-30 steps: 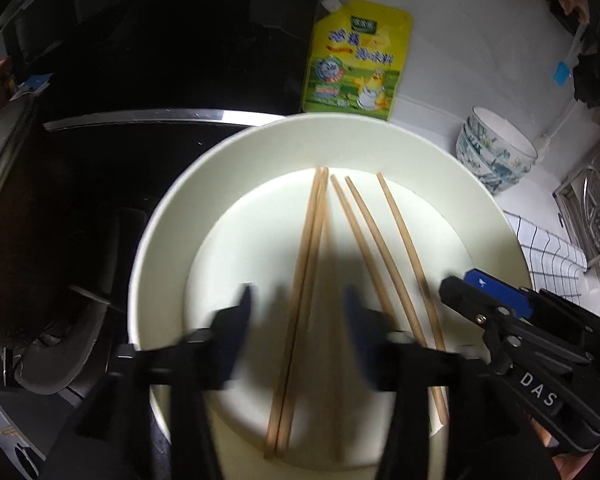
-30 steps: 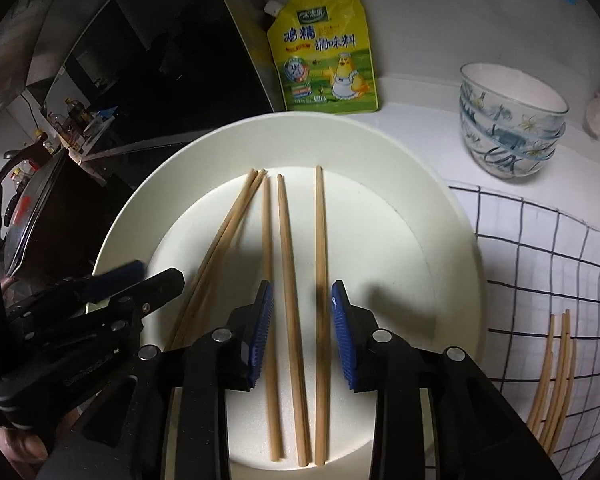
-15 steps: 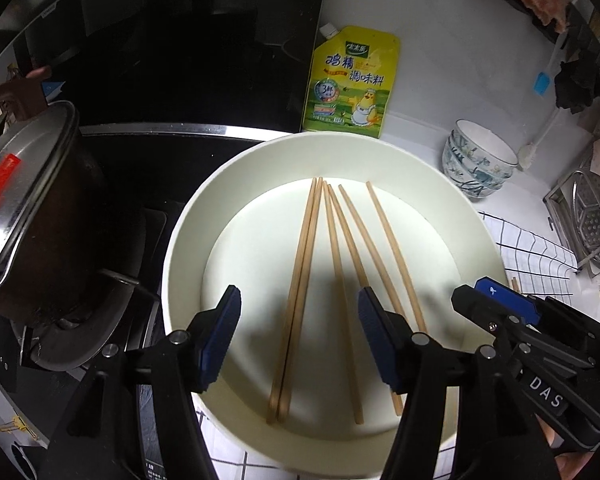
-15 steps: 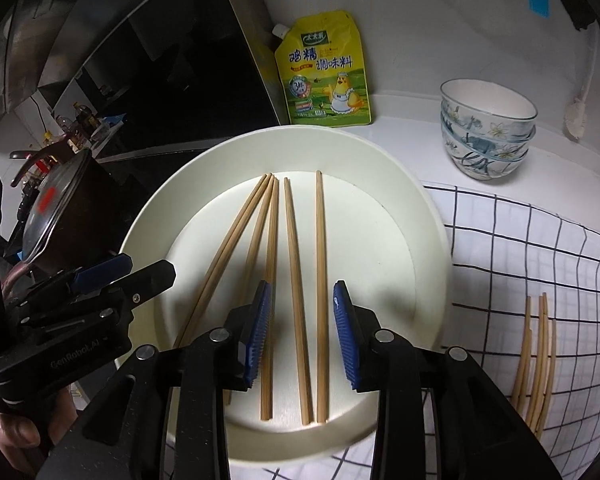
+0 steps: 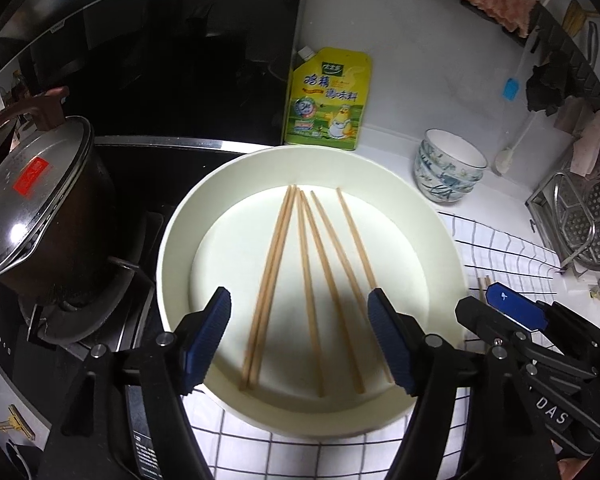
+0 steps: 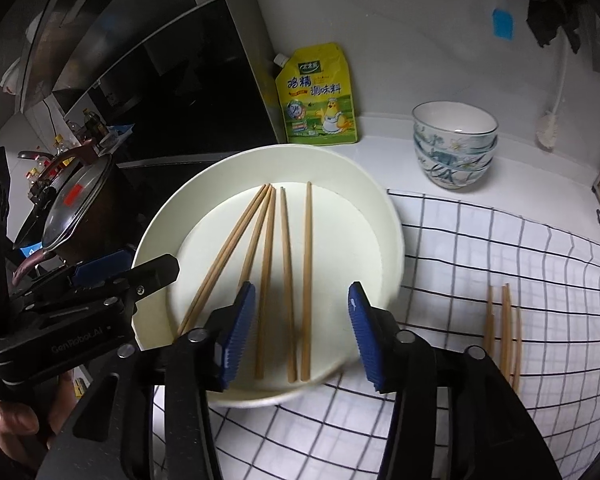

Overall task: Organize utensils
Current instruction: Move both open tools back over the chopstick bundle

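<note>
Left gripper (image 5: 300, 336): fingers spreading wider, gripping nothing, hovering over the plate.
Right gripper (image 6: 302, 336): fingers also just opening, nothing between the pads.
Chopsticks (image 5: 306, 280): five lying fanned in the plate (image 5: 432, 216); more lying on the checked cloth (image 6: 460, 240) on the counter.
Risk: sticks lying close together, so one pinch may be catching two or rolling one away.
Hidden: near stick ends behind the fingers; cloth sticks' count unclear.
</note>
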`<action>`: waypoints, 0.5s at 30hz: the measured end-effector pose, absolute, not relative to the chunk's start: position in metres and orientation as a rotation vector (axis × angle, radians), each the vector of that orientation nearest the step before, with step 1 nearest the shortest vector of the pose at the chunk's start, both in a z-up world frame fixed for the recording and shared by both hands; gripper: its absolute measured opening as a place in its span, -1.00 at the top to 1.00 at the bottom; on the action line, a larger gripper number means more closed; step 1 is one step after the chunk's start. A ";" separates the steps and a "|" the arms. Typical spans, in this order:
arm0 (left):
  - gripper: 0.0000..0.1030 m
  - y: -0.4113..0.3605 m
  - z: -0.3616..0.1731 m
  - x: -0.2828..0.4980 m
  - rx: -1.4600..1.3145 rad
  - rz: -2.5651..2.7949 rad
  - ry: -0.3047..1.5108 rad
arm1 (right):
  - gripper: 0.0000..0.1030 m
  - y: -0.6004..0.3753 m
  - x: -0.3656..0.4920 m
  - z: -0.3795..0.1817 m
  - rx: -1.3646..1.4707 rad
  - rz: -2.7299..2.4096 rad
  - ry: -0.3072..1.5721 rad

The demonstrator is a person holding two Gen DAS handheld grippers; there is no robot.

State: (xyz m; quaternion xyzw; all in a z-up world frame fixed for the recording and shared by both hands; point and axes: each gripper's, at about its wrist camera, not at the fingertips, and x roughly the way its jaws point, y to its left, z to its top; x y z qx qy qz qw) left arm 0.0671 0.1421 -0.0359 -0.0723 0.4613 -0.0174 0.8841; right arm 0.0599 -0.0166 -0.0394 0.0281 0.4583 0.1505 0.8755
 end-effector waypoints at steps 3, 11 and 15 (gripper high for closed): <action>-0.42 0.132 -0.032 0.062 -0.145 -0.040 0.954 | -0.01 -0.028 0.053 -0.035 0.055 0.310 0.949; -0.61 0.104 -0.028 0.049 -0.142 -0.050 0.954 | -0.19 -0.067 0.036 -0.033 0.074 0.286 0.953; -0.72 0.086 -0.029 0.046 -0.140 -0.068 0.960 | -0.20 -0.095 0.026 -0.037 0.081 0.252 0.962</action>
